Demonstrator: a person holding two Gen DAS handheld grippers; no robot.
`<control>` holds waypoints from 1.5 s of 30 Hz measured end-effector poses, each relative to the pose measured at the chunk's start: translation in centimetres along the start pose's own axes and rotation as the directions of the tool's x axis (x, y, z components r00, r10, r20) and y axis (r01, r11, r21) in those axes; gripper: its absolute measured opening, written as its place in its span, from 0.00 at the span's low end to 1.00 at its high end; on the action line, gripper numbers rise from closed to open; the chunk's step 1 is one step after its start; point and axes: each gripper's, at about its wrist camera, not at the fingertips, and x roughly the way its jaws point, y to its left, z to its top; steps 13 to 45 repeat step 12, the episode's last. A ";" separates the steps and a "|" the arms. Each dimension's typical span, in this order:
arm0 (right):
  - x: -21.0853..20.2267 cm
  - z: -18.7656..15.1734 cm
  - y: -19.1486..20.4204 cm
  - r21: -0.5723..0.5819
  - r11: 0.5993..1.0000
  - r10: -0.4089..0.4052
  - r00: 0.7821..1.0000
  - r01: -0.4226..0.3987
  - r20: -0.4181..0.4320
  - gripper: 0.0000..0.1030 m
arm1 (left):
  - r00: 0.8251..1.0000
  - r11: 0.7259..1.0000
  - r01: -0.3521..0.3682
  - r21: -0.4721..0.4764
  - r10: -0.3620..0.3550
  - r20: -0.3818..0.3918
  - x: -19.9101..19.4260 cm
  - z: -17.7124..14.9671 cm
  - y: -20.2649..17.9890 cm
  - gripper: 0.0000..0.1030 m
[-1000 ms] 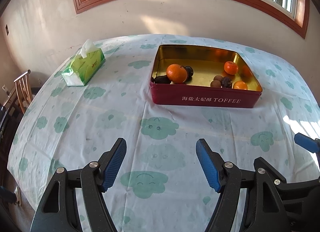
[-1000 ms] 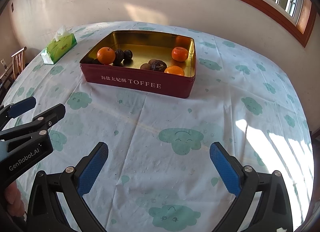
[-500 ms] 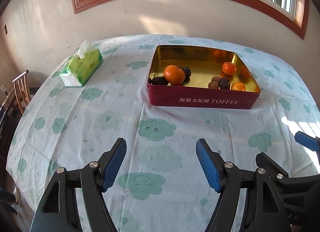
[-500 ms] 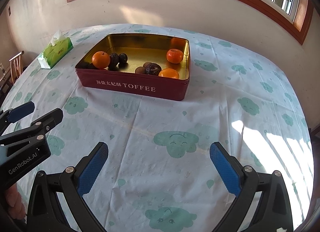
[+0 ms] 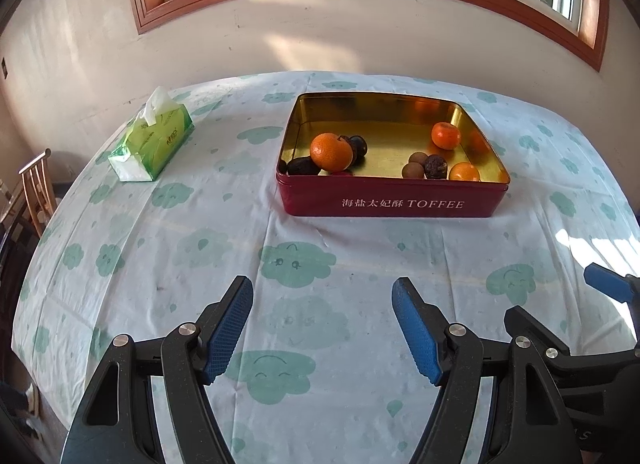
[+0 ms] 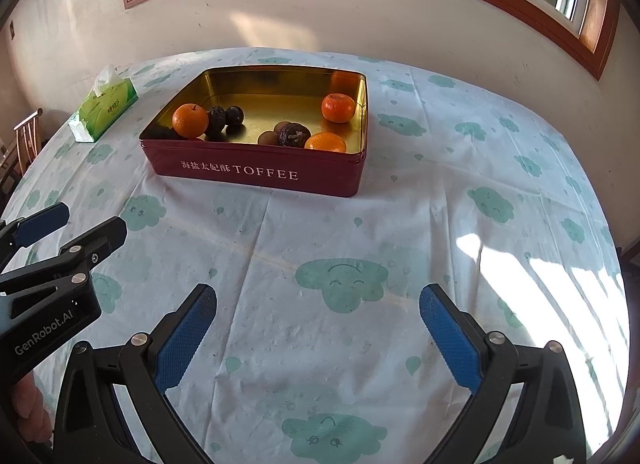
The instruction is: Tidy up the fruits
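A red TOFFEE tin (image 5: 392, 203) (image 6: 256, 171) with a gold inside stands on the table. It holds a big orange (image 5: 331, 151) (image 6: 190, 119), two smaller mandarins (image 5: 445, 135) (image 6: 338, 107) and several dark fruits (image 5: 435, 166) (image 6: 294, 135). My left gripper (image 5: 322, 326) is open and empty, well short of the tin. My right gripper (image 6: 318, 334) is open and empty, also short of the tin. The left gripper shows at the left edge of the right wrist view (image 6: 68, 240).
A green tissue box (image 5: 152, 141) (image 6: 104, 109) lies left of the tin. A cloud-print cloth (image 5: 296, 264) covers the round table. A wooden chair (image 5: 36, 183) stands past the left edge. A wall and window are behind.
Both grippers have drawn back and tilted up a little; the tin sits lower in both views. Both stay open and empty.
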 end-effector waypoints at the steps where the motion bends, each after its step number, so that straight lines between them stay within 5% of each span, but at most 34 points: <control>1: 0.1 0.0 0.0 0.001 1.000 0.000 1.000 0.000 -0.002 0.98 | 1.000 1.000 -0.001 0.000 0.001 -0.003 0.0 0.0 -0.1 0.71; 45: 0.5 -0.5 -0.2 0.016 1.000 0.003 1.000 -0.002 -0.019 0.98 | 1.000 1.000 0.017 0.011 -0.017 0.001 0.1 0.0 -0.6 0.71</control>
